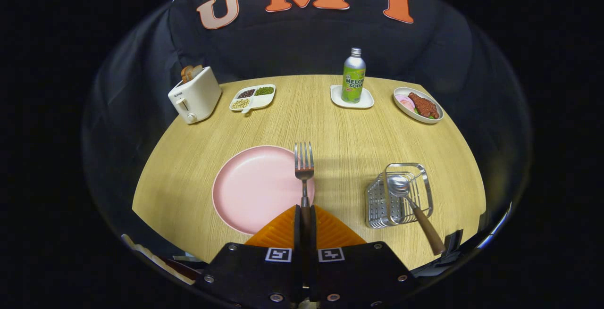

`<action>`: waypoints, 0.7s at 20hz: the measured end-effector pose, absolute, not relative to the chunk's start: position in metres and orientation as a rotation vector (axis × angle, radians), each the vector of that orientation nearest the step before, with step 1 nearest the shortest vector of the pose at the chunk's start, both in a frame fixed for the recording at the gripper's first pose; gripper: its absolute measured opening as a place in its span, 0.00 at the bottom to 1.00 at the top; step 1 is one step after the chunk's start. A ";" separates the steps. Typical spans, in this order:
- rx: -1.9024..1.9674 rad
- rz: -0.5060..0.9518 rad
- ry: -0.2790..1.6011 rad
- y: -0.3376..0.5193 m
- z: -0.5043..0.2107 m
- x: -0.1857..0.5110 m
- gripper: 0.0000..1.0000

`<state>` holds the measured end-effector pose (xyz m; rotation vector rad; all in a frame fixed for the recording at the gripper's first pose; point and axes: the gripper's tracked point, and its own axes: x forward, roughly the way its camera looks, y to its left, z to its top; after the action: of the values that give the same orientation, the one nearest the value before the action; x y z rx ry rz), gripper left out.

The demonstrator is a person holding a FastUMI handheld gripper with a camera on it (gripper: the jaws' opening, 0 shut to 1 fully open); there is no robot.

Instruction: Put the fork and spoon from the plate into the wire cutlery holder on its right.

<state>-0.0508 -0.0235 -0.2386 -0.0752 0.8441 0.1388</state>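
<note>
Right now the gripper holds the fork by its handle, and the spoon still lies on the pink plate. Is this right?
Not quite. In the gripper view the spoon already sits in the wire holder, not on the pink plate. The gripper does hold the fork by its handle.

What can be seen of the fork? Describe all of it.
The fork has a shiny metal head with four tines and a brown, wood-like handle. The hand-held gripper is shut on the handle, its orange fingers pressing from both sides. The fork points straight ahead, tines away from the gripper, over the right edge of the pink plate.
</note>
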 end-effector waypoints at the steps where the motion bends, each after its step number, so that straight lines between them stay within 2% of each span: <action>1: -0.079 0.133 0.845 -0.030 -0.235 -0.051 0.06; 14: -0.163 0.036 0.925 -0.123 -0.199 -0.057 0.06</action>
<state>-0.0566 -0.1230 -0.1986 -0.1635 0.9245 0.0361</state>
